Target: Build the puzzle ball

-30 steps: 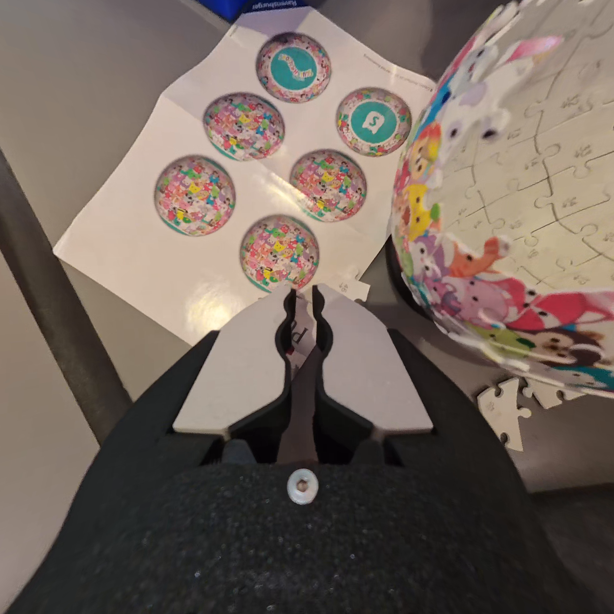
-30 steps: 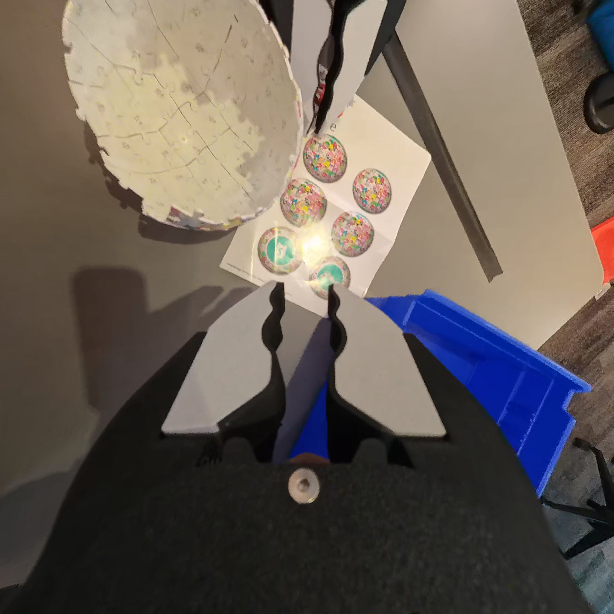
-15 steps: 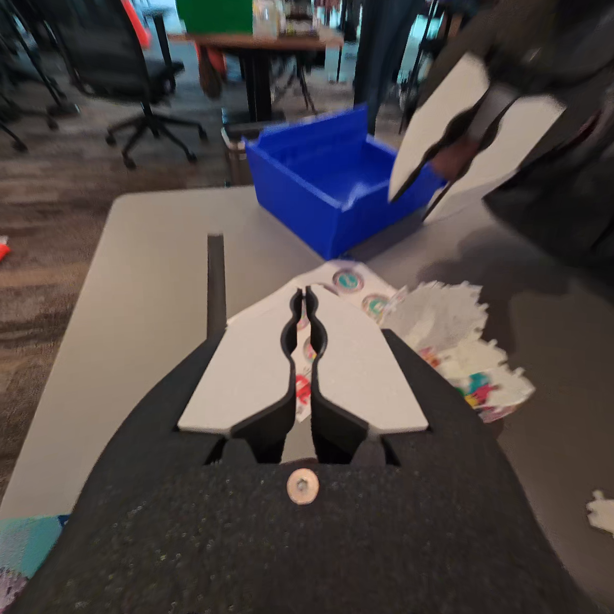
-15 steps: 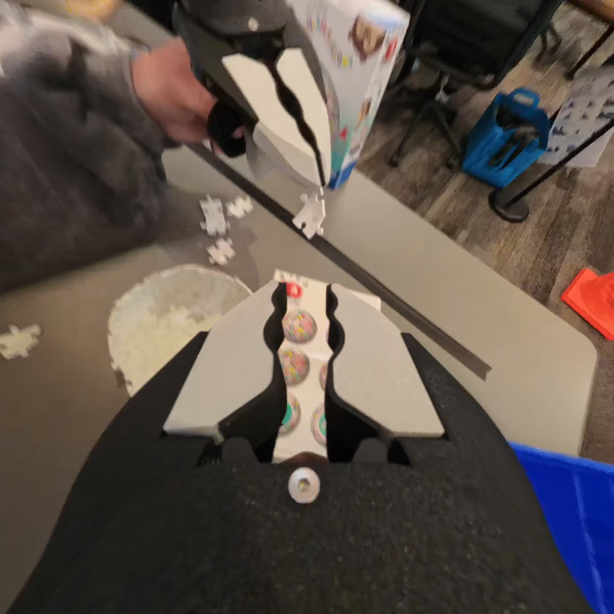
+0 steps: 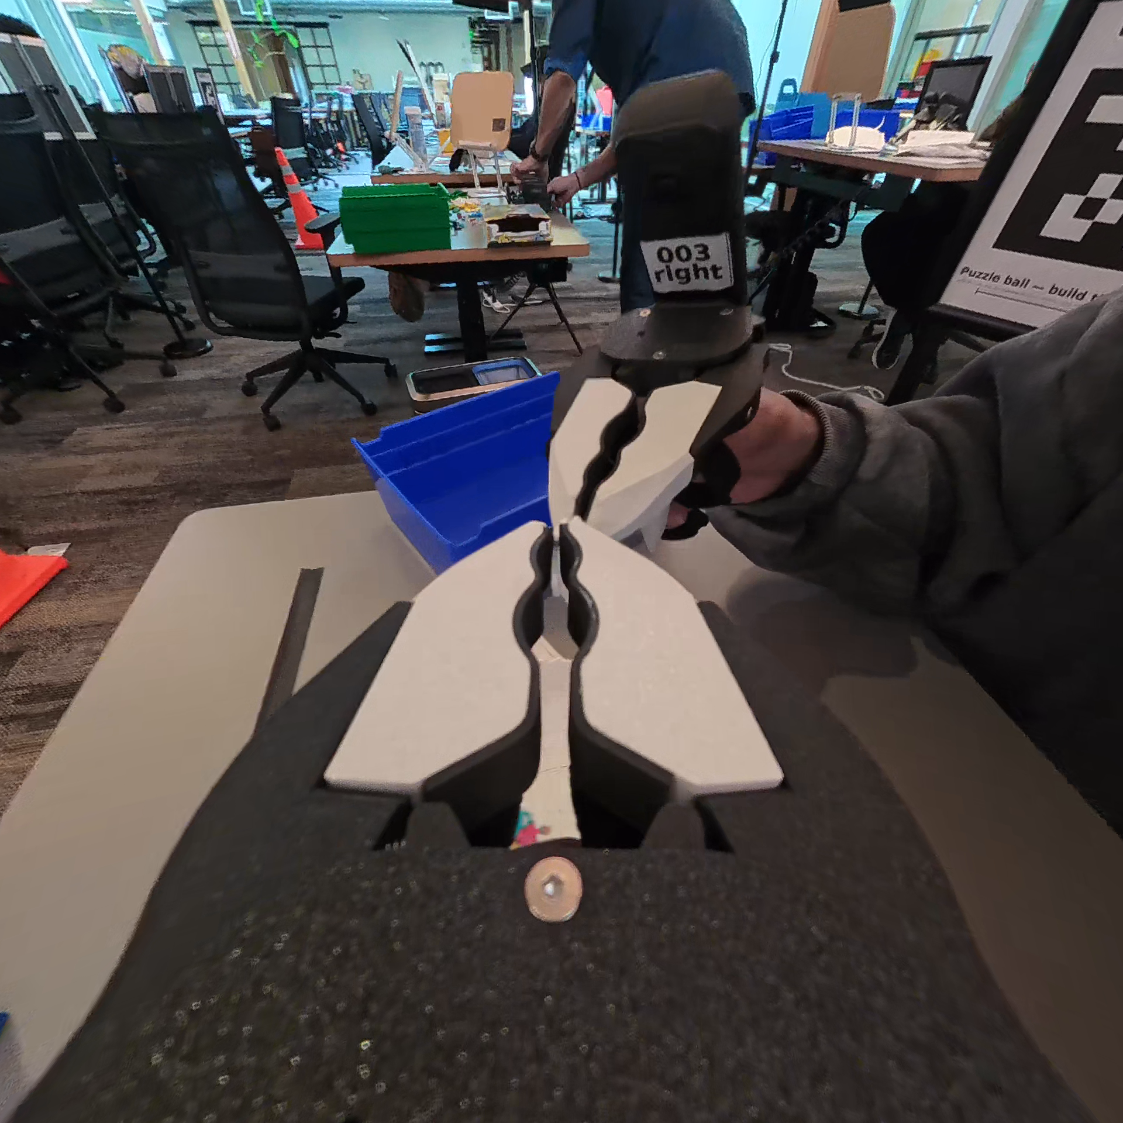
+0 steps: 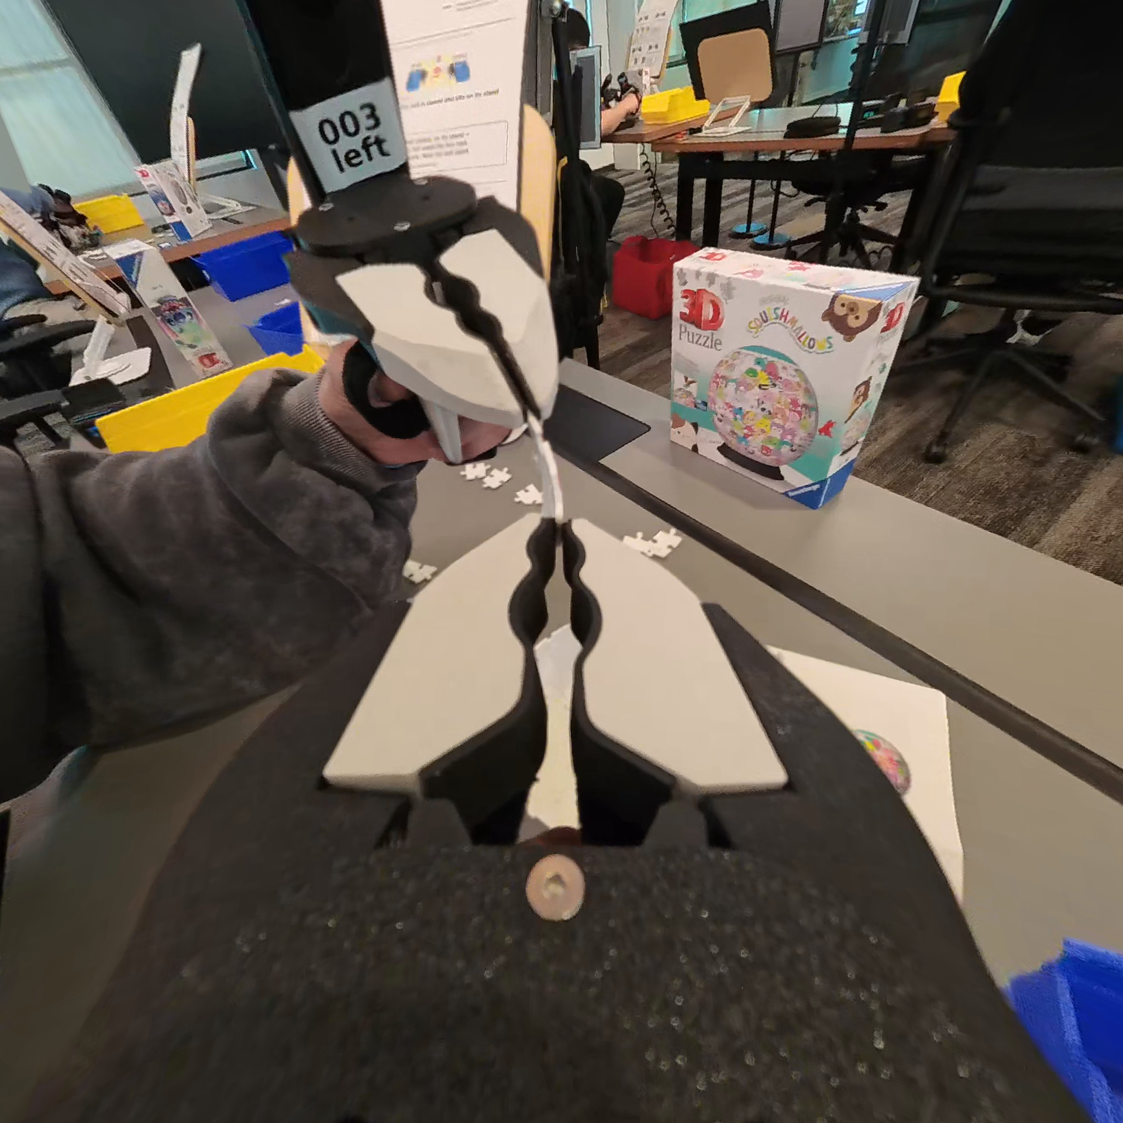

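My left gripper point(image 5: 556, 535) is shut on a thin puzzle piece point(image 5: 555, 577), seen edge-on between its fingers. In the right wrist view the left gripper point(image 6: 535, 413) points down and the puzzle piece point(image 6: 549, 480) hangs from its tips. My right gripper point(image 6: 558, 527) is closed to a narrow slit, its tips pinching the piece's lower end. In the left wrist view the right gripper point(image 5: 574, 516) meets my left fingertips tip to tip above the grey table point(image 5: 200, 607). The puzzle ball is out of view.
A blue bin point(image 5: 468, 480) stands at the table's far end. The puzzle box point(image 6: 784, 377) stands across a black seam point(image 6: 851, 620). Loose white pieces point(image 6: 653, 541) lie beyond my fingers. The picture sheet point(image 6: 863, 729) lies right. Sleeved hands hold both grippers. Only a small space, under 4 cm, lies between the two pairs of fingers.
Both grippers have tilted up from looking down at the table and now face each other. The right gripper has closed from slightly open onto the piece that the left holds.
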Demonstrator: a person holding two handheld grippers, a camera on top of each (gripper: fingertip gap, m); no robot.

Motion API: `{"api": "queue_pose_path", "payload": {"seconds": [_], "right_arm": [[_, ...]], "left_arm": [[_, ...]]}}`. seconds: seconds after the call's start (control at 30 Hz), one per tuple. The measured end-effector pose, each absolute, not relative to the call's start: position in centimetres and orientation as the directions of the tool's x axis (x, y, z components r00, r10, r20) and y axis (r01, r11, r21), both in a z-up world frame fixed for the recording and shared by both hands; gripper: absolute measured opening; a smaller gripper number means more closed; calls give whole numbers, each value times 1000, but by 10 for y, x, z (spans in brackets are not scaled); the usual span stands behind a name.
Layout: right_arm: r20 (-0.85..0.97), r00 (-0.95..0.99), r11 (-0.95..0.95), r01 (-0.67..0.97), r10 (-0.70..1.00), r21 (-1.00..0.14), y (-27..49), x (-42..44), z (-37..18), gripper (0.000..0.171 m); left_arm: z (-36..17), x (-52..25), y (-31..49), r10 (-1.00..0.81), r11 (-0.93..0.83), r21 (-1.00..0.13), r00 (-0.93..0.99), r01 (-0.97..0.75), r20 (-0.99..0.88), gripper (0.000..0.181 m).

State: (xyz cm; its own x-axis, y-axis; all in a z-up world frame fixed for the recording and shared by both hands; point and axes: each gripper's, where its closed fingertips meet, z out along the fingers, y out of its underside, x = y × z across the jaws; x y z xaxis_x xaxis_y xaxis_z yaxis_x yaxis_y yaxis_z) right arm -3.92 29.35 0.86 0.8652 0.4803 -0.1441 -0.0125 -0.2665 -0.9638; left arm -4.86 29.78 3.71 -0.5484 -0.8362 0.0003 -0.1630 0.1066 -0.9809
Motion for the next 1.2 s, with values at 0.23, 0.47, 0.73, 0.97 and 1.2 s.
{"api": "queue_pose_path", "payload": {"seconds": [0.23, 0.47, 0.73, 0.97, 1.2], "right_arm": [[-86, 854, -238, 45, 513, -970, 269, -54, 20, 2], [-78, 819, -239, 74, 568, -968, 267, -73, 22, 0], [-31, 853, -236, 108, 521, -966, 225, -58, 10, 18], [-315, 761, -345, -127, 568, -930, 174, -104, -73, 20], [-534, 584, -292, -460, 611, -838, 131, -114, -86, 6]], "left_arm": [[13, -71, 277, -871, 42, -978, -487, -204, 65, 2], [-5, -83, 260, -904, -3, -963, -412, -271, 118, 1], [-14, -116, 248, -963, -195, -949, -137, -247, 233, 1], [-55, -136, 195, -922, -387, -909, 30, -153, 387, 1], [-84, -135, 137, -876, -478, -877, -51, -54, 480, 1]]}}
